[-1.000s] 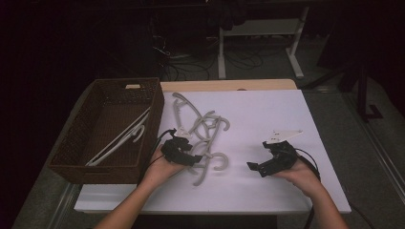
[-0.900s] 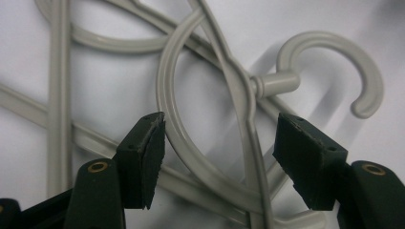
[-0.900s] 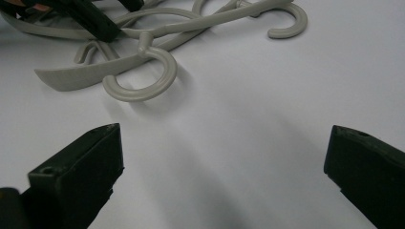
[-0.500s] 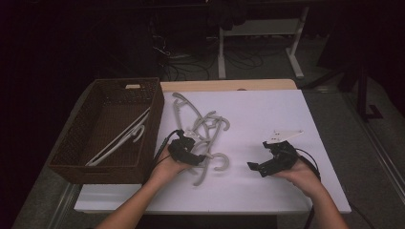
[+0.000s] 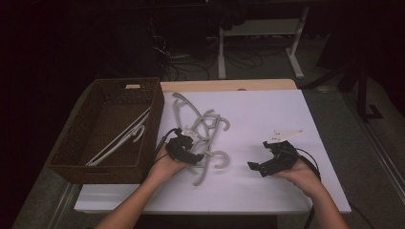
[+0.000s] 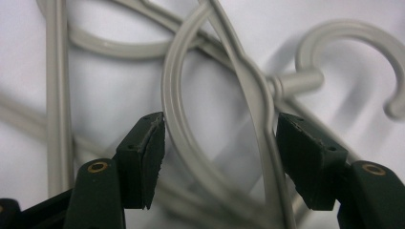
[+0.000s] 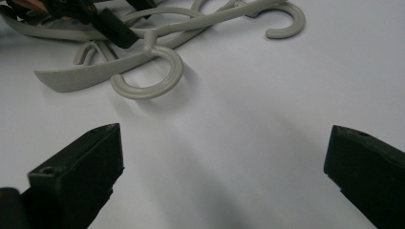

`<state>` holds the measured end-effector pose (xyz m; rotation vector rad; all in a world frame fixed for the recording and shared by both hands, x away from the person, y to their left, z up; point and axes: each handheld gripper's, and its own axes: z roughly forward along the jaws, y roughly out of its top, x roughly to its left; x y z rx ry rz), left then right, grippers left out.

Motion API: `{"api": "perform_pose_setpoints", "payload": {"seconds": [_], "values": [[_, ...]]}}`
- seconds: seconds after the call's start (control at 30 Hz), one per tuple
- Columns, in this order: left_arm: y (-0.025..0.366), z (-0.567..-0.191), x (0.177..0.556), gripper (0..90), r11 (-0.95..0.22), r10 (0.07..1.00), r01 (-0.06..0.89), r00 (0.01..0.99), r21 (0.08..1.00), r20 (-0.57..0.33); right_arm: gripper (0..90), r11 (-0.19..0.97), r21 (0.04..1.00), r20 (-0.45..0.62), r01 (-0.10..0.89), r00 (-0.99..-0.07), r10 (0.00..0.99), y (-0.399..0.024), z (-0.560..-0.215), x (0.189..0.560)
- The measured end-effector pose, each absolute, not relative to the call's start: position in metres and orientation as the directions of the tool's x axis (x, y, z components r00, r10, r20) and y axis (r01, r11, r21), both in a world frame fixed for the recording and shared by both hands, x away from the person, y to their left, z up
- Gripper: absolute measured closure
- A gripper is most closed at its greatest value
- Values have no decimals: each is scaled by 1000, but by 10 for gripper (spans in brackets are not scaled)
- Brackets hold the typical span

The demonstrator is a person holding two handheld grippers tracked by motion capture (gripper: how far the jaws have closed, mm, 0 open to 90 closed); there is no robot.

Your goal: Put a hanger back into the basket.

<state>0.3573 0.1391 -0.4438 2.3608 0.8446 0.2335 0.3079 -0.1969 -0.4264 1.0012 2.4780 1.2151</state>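
Several grey plastic hangers [image 5: 203, 126] lie tangled on the white table [image 5: 267, 109]. My left gripper [image 5: 191, 155] sits on the near end of the pile. In the left gripper view its pads [image 6: 148, 162] close in on two curved bars of a grey hanger [image 6: 260, 102], one bar against each pad, with the hook [image 6: 353, 43] just beyond. My right gripper [image 5: 261, 167] rests low on the table to the right, open [image 7: 224, 157], with bare tabletop between its jaws. The nearest hanger hook [image 7: 153, 76] and my left gripper [image 7: 100, 19] lie ahead of it.
A dark wicker basket [image 5: 102, 167] stands at the table's left edge with white hangers [image 5: 119, 138] lying inside. A small white flat piece [image 5: 286, 133] lies just beyond my right gripper. Dark floor and table legs lie past the far edge.
My left hand has edged slightly right over the near end of the hanger pile. The right hand has stayed where it was.
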Motion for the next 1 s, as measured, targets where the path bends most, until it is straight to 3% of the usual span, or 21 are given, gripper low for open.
{"api": "perform_pose_setpoints", "payload": {"seconds": [0.7,1.0], "values": [[139,-431,377,391,-532,698,606,709,591,-99,0,431,761,107,484,-750,653,-196,-426,308],[123,-432,371,388,-607,657,568,752,556,-52,0,432,760,108,485,-750,652,-196,-427,309]]}}
